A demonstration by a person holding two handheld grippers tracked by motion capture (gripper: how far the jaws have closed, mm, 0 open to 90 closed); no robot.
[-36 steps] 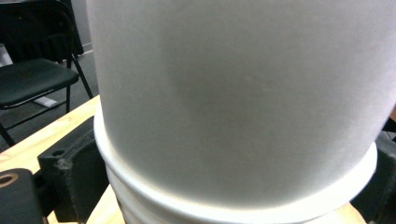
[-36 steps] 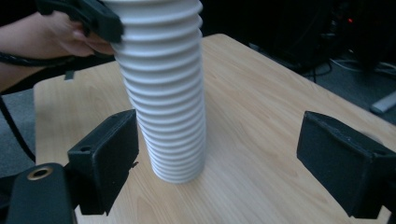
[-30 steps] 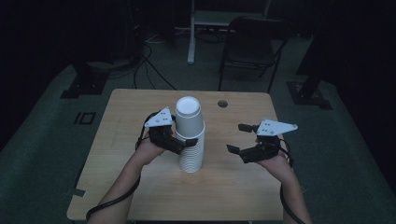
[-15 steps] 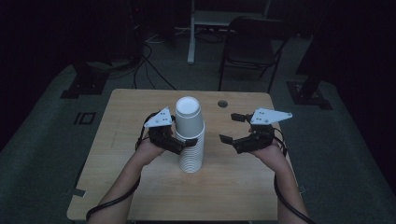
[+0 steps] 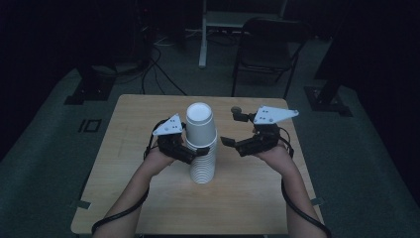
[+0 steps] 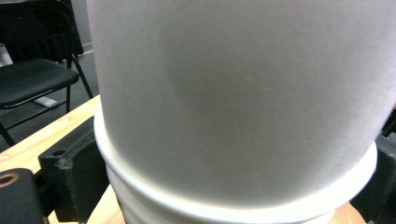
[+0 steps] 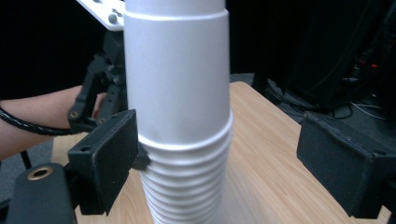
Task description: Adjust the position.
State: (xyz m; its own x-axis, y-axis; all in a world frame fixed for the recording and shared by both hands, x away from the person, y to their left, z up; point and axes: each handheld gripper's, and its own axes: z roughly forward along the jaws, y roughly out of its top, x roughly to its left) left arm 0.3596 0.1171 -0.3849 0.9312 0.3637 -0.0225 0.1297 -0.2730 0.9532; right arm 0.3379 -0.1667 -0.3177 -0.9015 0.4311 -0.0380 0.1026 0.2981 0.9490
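Note:
A tall stack of white paper cups point(image 5: 201, 148) stands upright in the middle of the wooden table point(image 5: 124, 148). My left gripper point(image 5: 197, 148) is shut on the stack from the left, just under the top cup's rim; its black pads point(image 6: 70, 172) press both sides of the stack point(image 6: 233, 93). To the right of the stack, a little apart from it, my right gripper point(image 5: 232, 129) is open wide. In the right gripper view the stack point(image 7: 182, 116) rises just ahead between its spread jaws point(image 7: 224, 163), with the left gripper point(image 7: 100, 88) behind it.
A black folding chair point(image 5: 267, 44) and a white post stand on the floor beyond the table's far edge, with cables on the dark floor to the left. A small round hole point(image 5: 236, 109) sits in the table near its far edge.
My right gripper has moved left toward the stack, its jaws still spread. The left gripper and the stack have stayed where they were.

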